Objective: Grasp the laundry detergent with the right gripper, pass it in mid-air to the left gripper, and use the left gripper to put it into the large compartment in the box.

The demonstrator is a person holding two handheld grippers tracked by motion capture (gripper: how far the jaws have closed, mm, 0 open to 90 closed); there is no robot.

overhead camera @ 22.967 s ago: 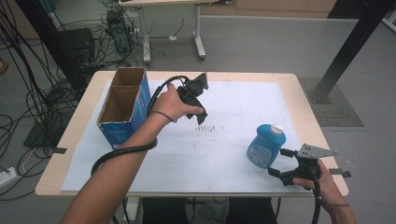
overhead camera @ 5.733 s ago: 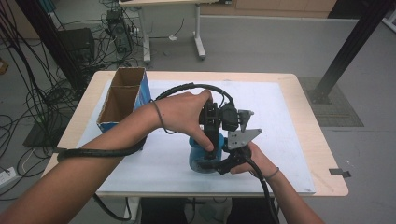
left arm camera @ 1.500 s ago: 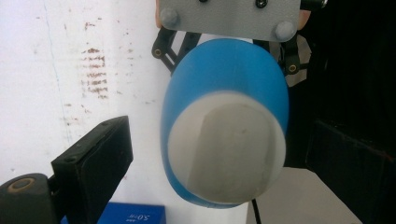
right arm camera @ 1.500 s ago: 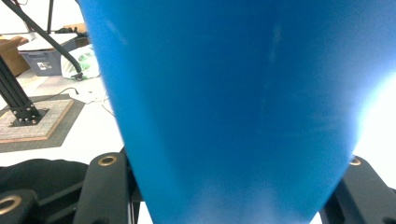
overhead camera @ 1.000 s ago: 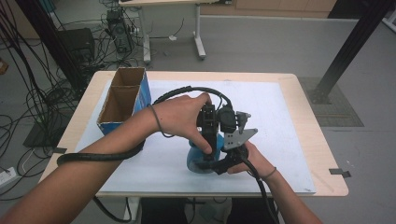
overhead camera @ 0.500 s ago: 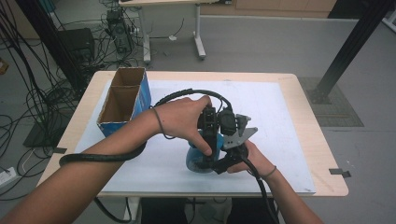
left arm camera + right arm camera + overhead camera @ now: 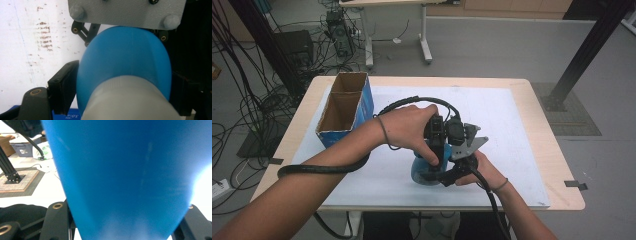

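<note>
A blue bottle [image 7: 421, 172] with a white cap stands near the table's front middle. My right gripper [image 7: 448, 175] comes in level from the right and is shut on its body. In the right gripper view the blue bottle [image 7: 125, 175] sits between the black fingers [image 7: 56, 220]. My left gripper [image 7: 436, 152] points down over the bottle's top. Its jaws have just been closing. In the left gripper view the white cap [image 7: 130, 100] lies between the pads [image 7: 63, 87], which press its sides above the blue shoulder [image 7: 125, 55].
An open cardboard box [image 7: 364, 100] with blue sides stands at the table's left rear. A white sheet [image 7: 507, 115] covers the tabletop, with faint brown marks [image 7: 45, 37] on it. Cables trail from both grippers; the left one loops over the table's front edge [image 7: 312, 170].
Long ago the bottle stood at the right with the hands apart; now both grippers meet on it at the front middle. Over the last second neither hand has visibly shifted.
</note>
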